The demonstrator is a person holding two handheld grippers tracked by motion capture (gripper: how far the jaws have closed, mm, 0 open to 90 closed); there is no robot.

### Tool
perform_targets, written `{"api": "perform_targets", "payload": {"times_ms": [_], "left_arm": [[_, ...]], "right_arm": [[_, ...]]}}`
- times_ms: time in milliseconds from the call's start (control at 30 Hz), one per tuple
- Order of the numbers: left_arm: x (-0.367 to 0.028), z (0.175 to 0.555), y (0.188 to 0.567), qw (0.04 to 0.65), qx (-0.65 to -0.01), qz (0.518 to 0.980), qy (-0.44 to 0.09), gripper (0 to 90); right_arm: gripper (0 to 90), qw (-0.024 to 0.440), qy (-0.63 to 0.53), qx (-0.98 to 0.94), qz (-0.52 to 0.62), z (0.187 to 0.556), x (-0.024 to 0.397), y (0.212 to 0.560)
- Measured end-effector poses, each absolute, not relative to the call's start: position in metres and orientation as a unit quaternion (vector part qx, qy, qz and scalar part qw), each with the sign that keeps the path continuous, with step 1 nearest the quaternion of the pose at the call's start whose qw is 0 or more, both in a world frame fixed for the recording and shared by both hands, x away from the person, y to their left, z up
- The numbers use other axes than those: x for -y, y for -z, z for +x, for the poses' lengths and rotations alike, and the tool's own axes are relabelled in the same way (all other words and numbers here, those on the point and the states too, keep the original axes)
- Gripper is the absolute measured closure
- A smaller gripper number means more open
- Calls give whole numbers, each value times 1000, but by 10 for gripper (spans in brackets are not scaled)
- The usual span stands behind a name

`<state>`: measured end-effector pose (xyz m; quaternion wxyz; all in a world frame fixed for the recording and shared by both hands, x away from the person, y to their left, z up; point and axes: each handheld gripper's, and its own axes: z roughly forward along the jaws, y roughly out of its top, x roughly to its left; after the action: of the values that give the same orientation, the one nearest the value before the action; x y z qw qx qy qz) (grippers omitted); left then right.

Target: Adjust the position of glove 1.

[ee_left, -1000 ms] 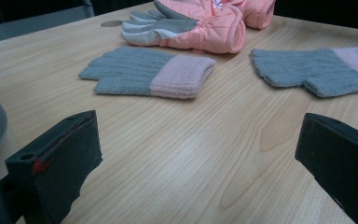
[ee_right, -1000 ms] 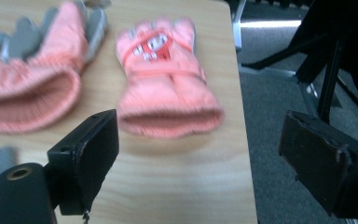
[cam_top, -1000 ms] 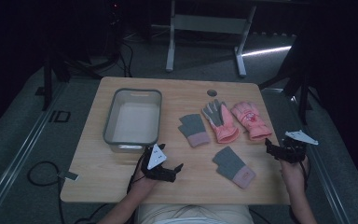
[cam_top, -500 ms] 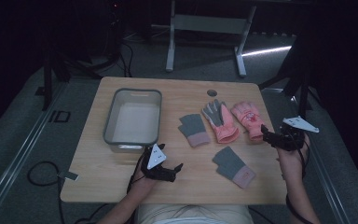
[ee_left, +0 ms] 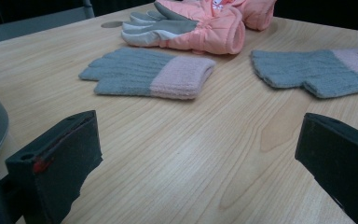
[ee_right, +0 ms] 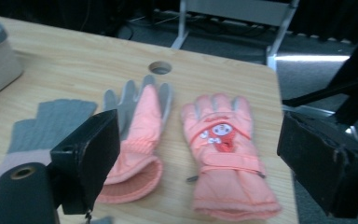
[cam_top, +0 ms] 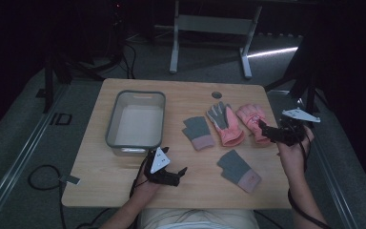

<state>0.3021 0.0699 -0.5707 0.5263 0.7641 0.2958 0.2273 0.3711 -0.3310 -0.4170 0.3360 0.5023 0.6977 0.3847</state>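
Two pink ski gloves lie side by side at the table's right: one grey palm up (cam_top: 225,123), one showing a cartoon face (cam_top: 251,121). A grey knit glove with a pink cuff (cam_top: 198,132) lies left of them, and its twin (cam_top: 239,170) lies nearer the front edge. My right gripper (cam_top: 263,128) hovers open just above the cartoon glove's (ee_right: 223,149) cuff end, jaws wide apart, holding nothing. My left gripper (cam_top: 178,174) rests open on the table near the front, pointing right toward the knit glove (ee_left: 149,74), with bare wood between its jaws.
A grey rectangular bin (cam_top: 136,119), with nothing in it, stands on the left half of the wooden table (cam_top: 100,186). A round cable hole (cam_top: 217,94) sits near the far edge. A metal stand and cables lie on the floor beyond.
My right gripper has moved forward and left from the table's right edge to over the cartoon pink glove. The left gripper has stayed put.
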Motion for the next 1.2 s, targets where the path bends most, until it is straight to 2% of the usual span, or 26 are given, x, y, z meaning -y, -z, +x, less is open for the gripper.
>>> {"api": "perform_targets", "payload": {"times_ms": [267, 300, 367, 567, 800, 1200], "left_arm": [[-70, 302, 571, 527, -296, 764, -226, 0], [-70, 302, 571, 527, -296, 764, -226, 0], [-70, 302, 571, 527, -296, 764, -226, 0], [-70, 302, 571, 527, -296, 764, -226, 0], [-71, 303, 571, 530, -295, 763, -222, 0], [-71, 302, 571, 531, -293, 764, -220, 0]], "right_arm": [[113, 294, -400, -728, 474, 378, 310, 416], [123, 285, -399, -735, 469, 379, 307, 417], [207, 277, -405, -740, 461, 380, 302, 419], [230, 270, -402, -757, 439, 384, 287, 424], [310, 253, -400, -782, 405, 392, 257, 438], [336, 211, -401, -810, 372, 411, 222, 464]]}}
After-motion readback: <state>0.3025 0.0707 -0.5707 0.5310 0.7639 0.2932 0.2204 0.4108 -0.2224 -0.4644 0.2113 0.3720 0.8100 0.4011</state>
